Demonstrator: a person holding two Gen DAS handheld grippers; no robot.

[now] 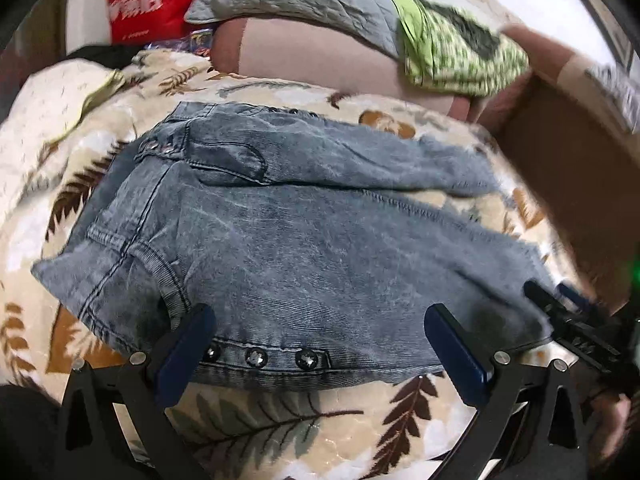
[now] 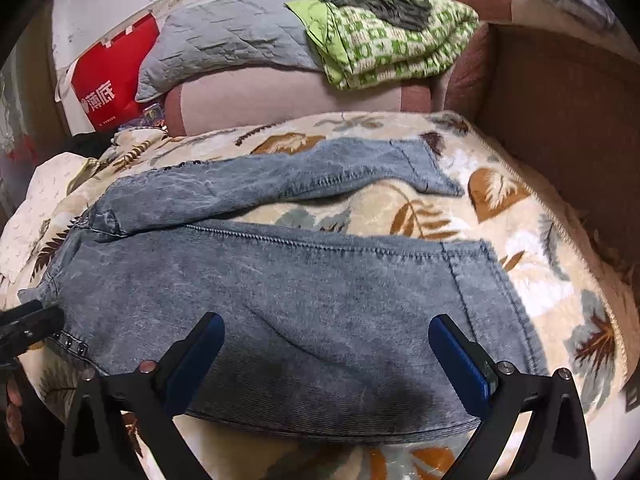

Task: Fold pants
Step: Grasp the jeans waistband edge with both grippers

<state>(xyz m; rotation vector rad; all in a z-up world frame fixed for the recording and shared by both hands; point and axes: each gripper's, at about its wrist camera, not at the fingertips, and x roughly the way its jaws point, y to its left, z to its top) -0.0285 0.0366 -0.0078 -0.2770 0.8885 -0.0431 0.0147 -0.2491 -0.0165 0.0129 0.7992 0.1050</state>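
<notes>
Directly ahead of both grippers, a pair of faded blue denim pants (image 2: 304,292) lies flat on a cream blanket with a brown leaf print (image 2: 532,256), spread over a bed. The pants' long axis runs left to right across both views: the studded waistband (image 1: 276,358) lies at the left end, the leg hems (image 2: 476,272) at the right. The legs are splayed apart, with the far leg (image 2: 340,168) angling away and a wedge of blanket showing between it and the near leg.

The left gripper (image 1: 320,344) hovers at the near edge of the pants by the waistband, its blue-padded jaws wide apart and holding nothing. The right gripper (image 2: 328,356) sits over the near leg, closer to the hem, its jaws likewise spread and empty. In each view the other gripper just shows at the frame edge, so the two work side by side along the near edge.

By my judgement the next move turns on bringing the near leg across onto the far one, away from the person; each gripper is already nearest its own end.

Blanket lies open in front and to the right of the hems. Behind the pants are a pinkish bolster (image 2: 280,96), a grey quilted pillow (image 2: 236,36) and a green checked cloth (image 2: 384,52). A brown board (image 2: 560,112) walls in the right side.
</notes>
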